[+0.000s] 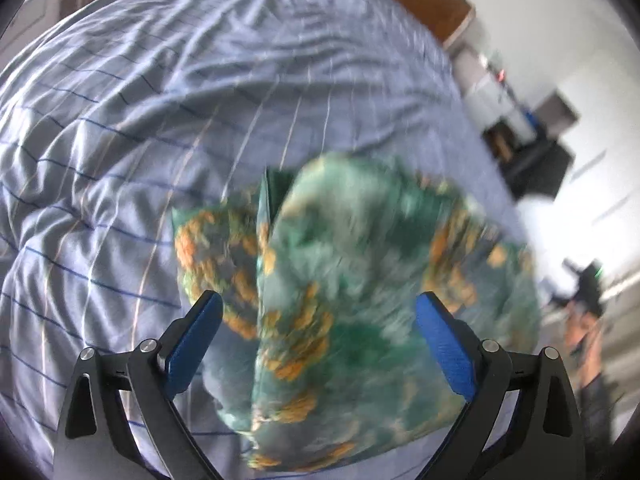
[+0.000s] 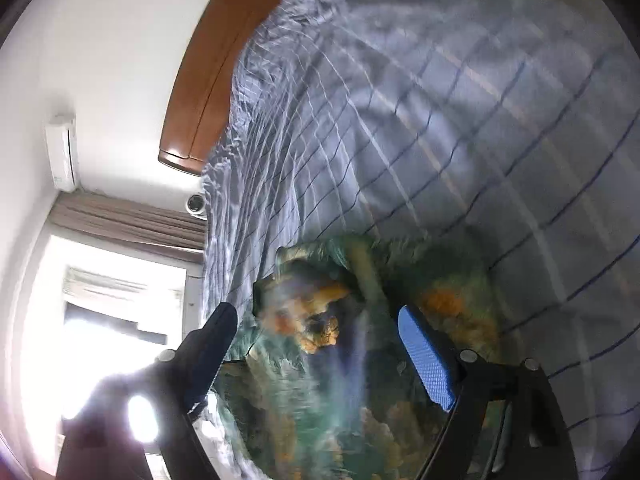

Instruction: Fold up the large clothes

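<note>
On the bed point(image 1: 160, 92), over its blue striped sheet, a green-and-orange patterned garment point(image 1: 360, 280) lies bunched and blurred. Left gripper point(image 1: 318, 312) and right gripper point(image 2: 316, 324) fingers spread wide above it, gripping nothing.

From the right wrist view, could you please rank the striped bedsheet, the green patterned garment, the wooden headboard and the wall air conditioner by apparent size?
1. striped bedsheet
2. green patterned garment, enlarged by nearness to the camera
3. wooden headboard
4. wall air conditioner

A blurred green garment point(image 1: 360, 300) patterned with orange lies bunched in a rumpled heap on the striped bedding point(image 1: 160, 100)
</note>
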A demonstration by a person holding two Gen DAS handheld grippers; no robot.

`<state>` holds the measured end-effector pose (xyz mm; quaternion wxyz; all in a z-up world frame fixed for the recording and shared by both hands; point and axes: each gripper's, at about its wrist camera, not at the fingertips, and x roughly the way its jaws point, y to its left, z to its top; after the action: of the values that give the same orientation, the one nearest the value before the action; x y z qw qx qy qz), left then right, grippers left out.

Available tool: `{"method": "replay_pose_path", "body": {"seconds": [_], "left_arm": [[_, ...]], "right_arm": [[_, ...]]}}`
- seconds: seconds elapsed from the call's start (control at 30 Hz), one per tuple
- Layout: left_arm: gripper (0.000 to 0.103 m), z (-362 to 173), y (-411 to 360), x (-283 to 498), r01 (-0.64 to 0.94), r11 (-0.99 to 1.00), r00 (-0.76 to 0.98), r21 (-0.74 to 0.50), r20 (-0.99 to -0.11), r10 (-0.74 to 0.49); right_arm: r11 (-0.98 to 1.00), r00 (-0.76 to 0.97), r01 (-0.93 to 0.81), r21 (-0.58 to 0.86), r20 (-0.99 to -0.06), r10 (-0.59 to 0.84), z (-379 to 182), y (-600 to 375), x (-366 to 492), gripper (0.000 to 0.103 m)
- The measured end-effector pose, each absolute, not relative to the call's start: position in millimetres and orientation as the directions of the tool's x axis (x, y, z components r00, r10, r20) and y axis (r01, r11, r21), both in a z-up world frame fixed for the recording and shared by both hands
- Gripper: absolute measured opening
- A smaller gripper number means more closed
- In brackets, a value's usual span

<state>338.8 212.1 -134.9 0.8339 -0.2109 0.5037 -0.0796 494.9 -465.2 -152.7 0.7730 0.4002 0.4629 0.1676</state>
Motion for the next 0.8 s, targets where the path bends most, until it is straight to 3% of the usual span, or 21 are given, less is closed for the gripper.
{"method": "replay_pose_path", "body": {"seconds": [0.13, 0.23, 0.3, 0.33, 0.37, 0.4, 0.5, 0.57, 0.67, 0.8], "left_arm": [[0.095, -147, 189, 359, -0.056, 0.935, 0.457, -0.35, -0.841, -0.288], [0.084, -153, 177, 382, -0.077, 0.948, 0.448, -0.31, -0.86, -0.245], [0.041, -157, 172, 393, -0.092, 0.957, 0.44, -0.276, -0.873, -0.209], [0.011, -159, 170, 397, -0.106, 0.967, 0.425, -0.232, -0.89, -0.166], [0.01, -158, 171, 397, -0.122, 0.97, 0.424, -0.209, -0.895, -0.139], [0.01, -154, 171, 395, -0.136, 0.974, 0.437, -0.181, -0.893, -0.105], [0.009, -128, 176, 388, -0.162, 0.977, 0.503, -0.138, -0.864, -0.038], [0.009, -106, 177, 389, -0.162, 0.978, 0.562, -0.134, -0.827, -0.021], [0.009, -80, 164, 396, -0.169, 0.985, 0.659, -0.035, -0.747, 0.086], [0.009, -101, 150, 422, -0.208, 0.972, 0.693, 0.108, -0.685, 0.224]], "right_arm": [[0.859, 0.435, -0.019, 0.511, -0.77, 0.468, -149, -430, 499, 0.085], [0.924, 0.409, -0.105, 0.369, -0.831, 0.378, -158, -393, 506, 0.085], [0.942, 0.433, -0.117, 0.315, -0.837, 0.333, -163, -378, 513, 0.084], [0.943, 0.436, -0.125, 0.309, -0.836, 0.332, -165, -372, 516, 0.081], [0.945, 0.435, -0.14, 0.294, -0.839, 0.326, -167, -363, 518, 0.053], [0.955, 0.438, -0.143, 0.26, -0.849, 0.297, -166, -358, 520, 0.013], [0.985, 0.51, -0.132, 0.11, -0.845, 0.162, -145, -352, 508, 0.013], [0.99, 0.589, -0.138, 0.042, -0.8, 0.116, -119, -351, 500, 0.013], [0.989, 0.688, -0.145, -0.02, -0.72, 0.086, -85, -344, 501, 0.013], [0.99, 0.769, -0.098, -0.105, -0.64, 0.008, -74, -330, 518, 0.013]]}}
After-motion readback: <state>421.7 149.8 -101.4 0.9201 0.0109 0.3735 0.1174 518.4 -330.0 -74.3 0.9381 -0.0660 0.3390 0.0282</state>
